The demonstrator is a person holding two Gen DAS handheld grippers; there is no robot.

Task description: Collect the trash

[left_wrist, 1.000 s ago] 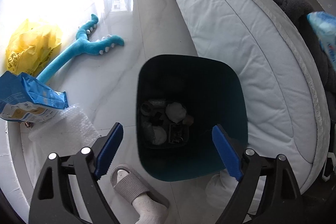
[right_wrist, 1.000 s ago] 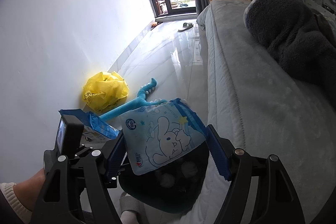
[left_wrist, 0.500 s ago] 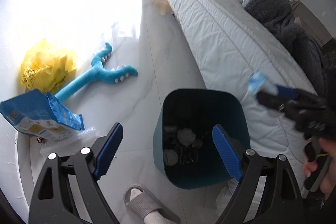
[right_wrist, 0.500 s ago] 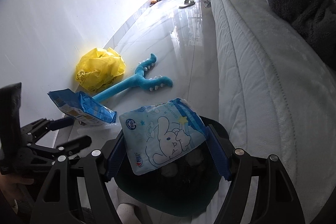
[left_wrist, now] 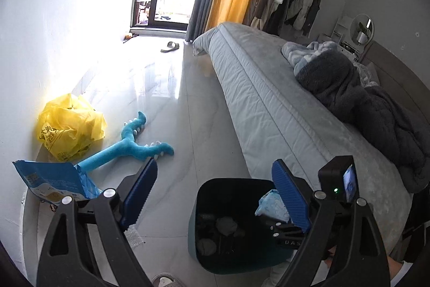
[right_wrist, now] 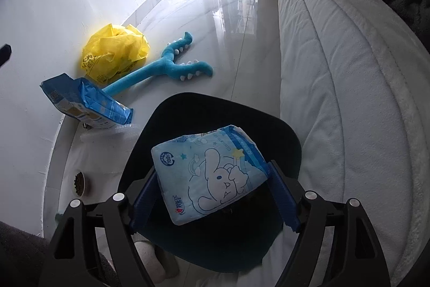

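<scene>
Right tongs: my right tongs [right_wrist: 215, 195] pinch a pale blue wipes pack [right_wrist: 209, 174] directly over the open bin [right_wrist: 215, 114].
Pack print: a white rabbit drawing, stars, a round "100" mark; the small red logo is too blurred to read.
Left tongs: my left tongs [left_wrist: 215, 192] are spread wide with nothing between them.
Bin: it stands on the floor against the bed [right_wrist: 336, 58].
Floor beyond: blue bag [right_wrist: 86, 101], teal plush toy [right_wrist: 172, 66], yellow plastic bag [right_wrist: 115, 50] with unreadable print.
</scene>
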